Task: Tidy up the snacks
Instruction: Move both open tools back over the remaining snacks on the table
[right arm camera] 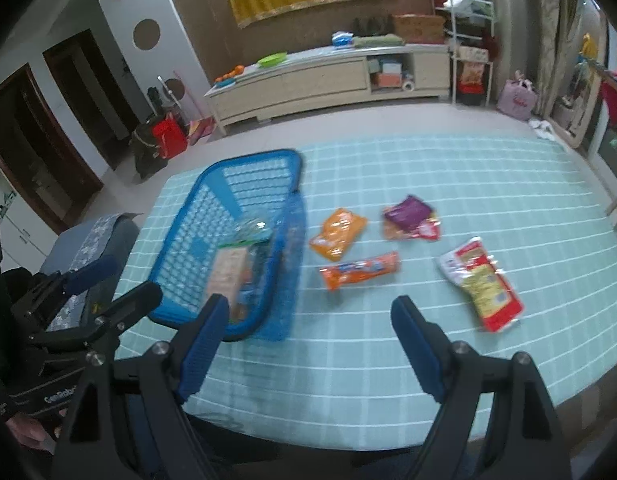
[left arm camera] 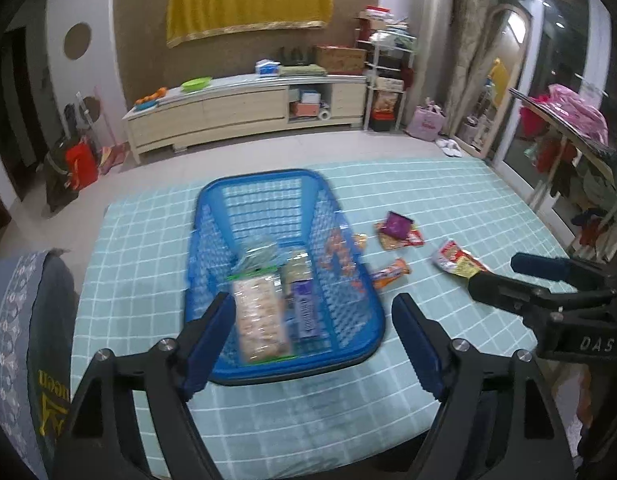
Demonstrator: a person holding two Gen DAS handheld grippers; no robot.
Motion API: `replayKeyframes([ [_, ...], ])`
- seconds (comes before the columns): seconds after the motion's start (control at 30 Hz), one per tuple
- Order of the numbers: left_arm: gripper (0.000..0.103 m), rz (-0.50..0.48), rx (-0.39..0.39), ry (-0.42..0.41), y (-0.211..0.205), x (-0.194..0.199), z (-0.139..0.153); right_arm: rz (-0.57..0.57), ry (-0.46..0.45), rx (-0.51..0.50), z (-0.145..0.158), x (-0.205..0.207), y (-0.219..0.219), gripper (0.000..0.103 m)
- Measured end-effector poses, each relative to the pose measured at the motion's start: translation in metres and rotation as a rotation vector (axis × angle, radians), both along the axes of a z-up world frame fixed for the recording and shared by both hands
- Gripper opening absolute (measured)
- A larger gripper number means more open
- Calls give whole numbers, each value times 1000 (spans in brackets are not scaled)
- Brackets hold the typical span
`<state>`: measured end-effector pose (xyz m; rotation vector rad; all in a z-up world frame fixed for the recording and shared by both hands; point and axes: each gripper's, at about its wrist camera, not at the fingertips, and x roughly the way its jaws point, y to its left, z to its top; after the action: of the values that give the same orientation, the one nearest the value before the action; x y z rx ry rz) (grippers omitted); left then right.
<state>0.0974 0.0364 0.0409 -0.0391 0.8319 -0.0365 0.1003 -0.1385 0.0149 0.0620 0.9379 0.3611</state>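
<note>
I hold both grippers above the checked tabletop (right arm camera: 428, 168): my left gripper (left arm camera: 312, 336) spread wide and empty over the near end of the blue basket (left arm camera: 260, 188), my right gripper (right arm camera: 308, 336) likewise spread and holding nothing. Several packets already lie in the basket. Outside it, to its right, lie an orange pouch (right arm camera: 338, 234), an orange tube-shaped pack (right arm camera: 360, 270), a purple packet (right arm camera: 408, 212) and a red-and-yellow bag (right arm camera: 482, 284).
</note>
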Motion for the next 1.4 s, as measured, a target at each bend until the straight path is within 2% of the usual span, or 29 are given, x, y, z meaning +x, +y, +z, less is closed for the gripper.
replayKeyframes([
  [0.13,79,-45,22,5,-30,10,-1,-33,-58,-41,4,-2,-30,86],
  [0.23,79,-74,38,6,-53,19,-5,-42,-62,-54,1,3,-50,86],
  [0.5,79,-128,81,27,-96,51,-26,-92,-27,-42,-23,23,-104,86],
  [0.67,79,-137,107,67,-116,73,-47,-112,-3,-49,-44,39,-128,86],
  [0.93,79,-176,163,145,-142,101,-89,-106,8,-73,-75,56,-146,86],
  [1.13,79,-124,211,207,-147,131,-124,-81,22,-72,-99,66,-152,86],
  [1.2,81,-117,298,182,-153,138,-132,-76,12,-72,-105,69,-154,86],
  [1.3,83,-144,369,182,-161,150,-144,-77,12,-68,-114,75,-157,86],
  [1.4,83,-188,365,192,-165,158,-149,-82,36,-43,-123,81,-160,86],
])
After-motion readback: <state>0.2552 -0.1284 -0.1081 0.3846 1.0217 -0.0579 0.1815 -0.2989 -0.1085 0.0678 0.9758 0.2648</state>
